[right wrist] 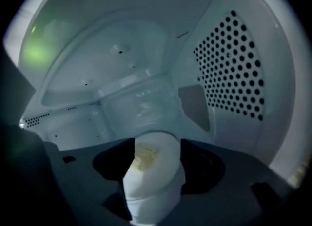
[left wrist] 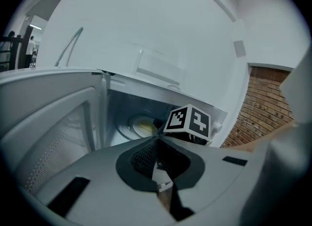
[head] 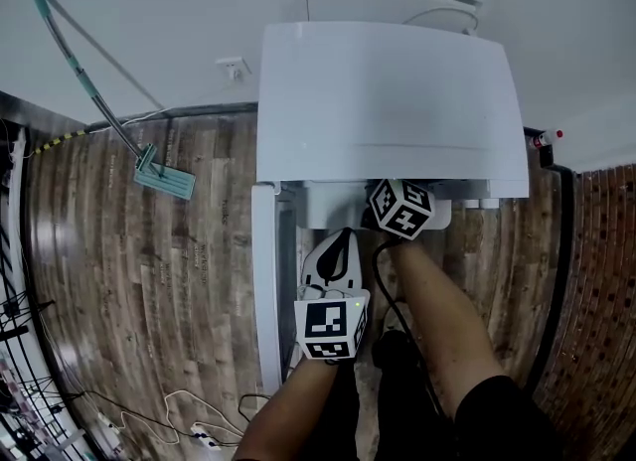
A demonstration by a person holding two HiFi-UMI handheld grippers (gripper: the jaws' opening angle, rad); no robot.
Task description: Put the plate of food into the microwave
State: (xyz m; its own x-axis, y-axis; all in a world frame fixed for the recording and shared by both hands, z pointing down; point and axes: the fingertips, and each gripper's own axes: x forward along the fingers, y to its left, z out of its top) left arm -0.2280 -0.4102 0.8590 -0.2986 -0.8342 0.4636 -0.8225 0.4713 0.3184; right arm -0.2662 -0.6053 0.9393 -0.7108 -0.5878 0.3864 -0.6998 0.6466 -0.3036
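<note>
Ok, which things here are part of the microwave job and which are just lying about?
Job:
- white microwave, its door open
- white round plate of yellowish food, inside the microwave, between the jaws of the open right gripper

Lying about:
- teal-handled flat mop
- loose white cables
- small red-capped bottle

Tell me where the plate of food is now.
The plate of food lies inside the microwave, between the parted jaws of the right claw in the right gripper view; from the left gripper view it shows left of the marker cube.
</note>
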